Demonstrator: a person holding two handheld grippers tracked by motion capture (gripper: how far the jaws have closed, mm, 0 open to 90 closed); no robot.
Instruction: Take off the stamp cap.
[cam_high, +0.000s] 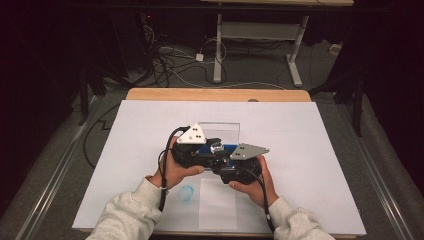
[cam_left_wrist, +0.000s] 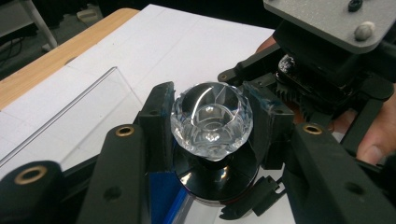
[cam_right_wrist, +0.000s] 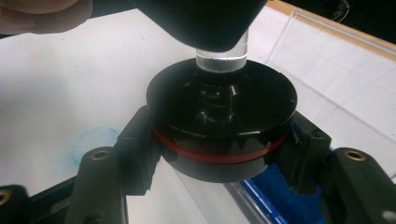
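White tabletop: our left tongs pinch the faceted glass stopper, right tongs pinch its black base; twisting unevenly, we risk slippage.

sleeves – light grey | jaws – black, brass screws | cables – black

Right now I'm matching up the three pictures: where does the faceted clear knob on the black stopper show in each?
High view: the clear knob glints at centre, between the two grippers.
Left gripper view: knob fills the centre, clamped between that gripper's jaws, above the black stopper.
Right gripper view: its clear stem sits at top centre under the other gripper, above the stopper.
Shared landmark: the clear acrylic panel.
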